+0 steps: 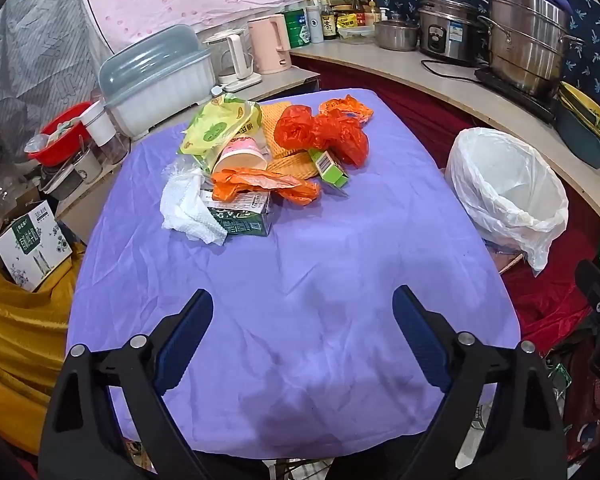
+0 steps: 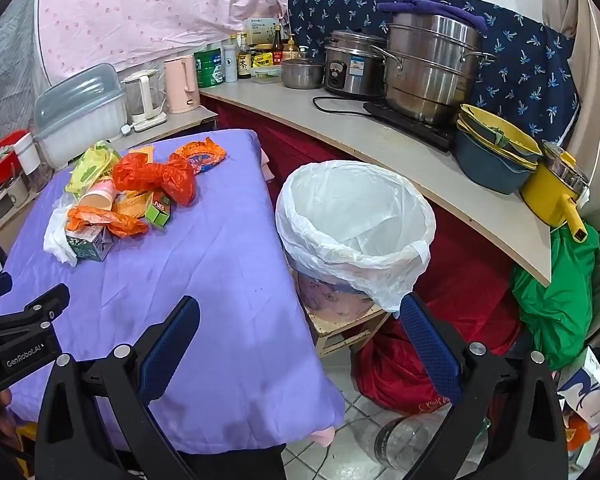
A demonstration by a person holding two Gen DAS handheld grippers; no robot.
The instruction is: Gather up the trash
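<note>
A pile of trash lies at the far end of a purple-covered table (image 1: 300, 280): a red plastic bag (image 1: 320, 132), an orange bag (image 1: 260, 184), a white tissue (image 1: 188, 208), a green milk carton (image 1: 244, 216), a small green box (image 1: 328, 168), a paper cup (image 1: 240, 156) and a yellow-green wrapper (image 1: 216, 128). The pile also shows in the right wrist view (image 2: 132, 192). A bin with a white liner (image 2: 356, 224) stands right of the table, also in the left wrist view (image 1: 504, 196). My left gripper (image 1: 302, 304) is open and empty over the near table. My right gripper (image 2: 300, 312) is open and empty near the table's right edge.
A counter (image 2: 380, 140) at the back right holds steel pots (image 2: 428, 68), a rice cooker, bowls (image 2: 496, 148) and bottles. A dish box (image 1: 160, 76), kettles and a red basin (image 1: 64, 132) stand at the back left. A red cloth and a clear bottle (image 2: 412, 440) lie on the floor.
</note>
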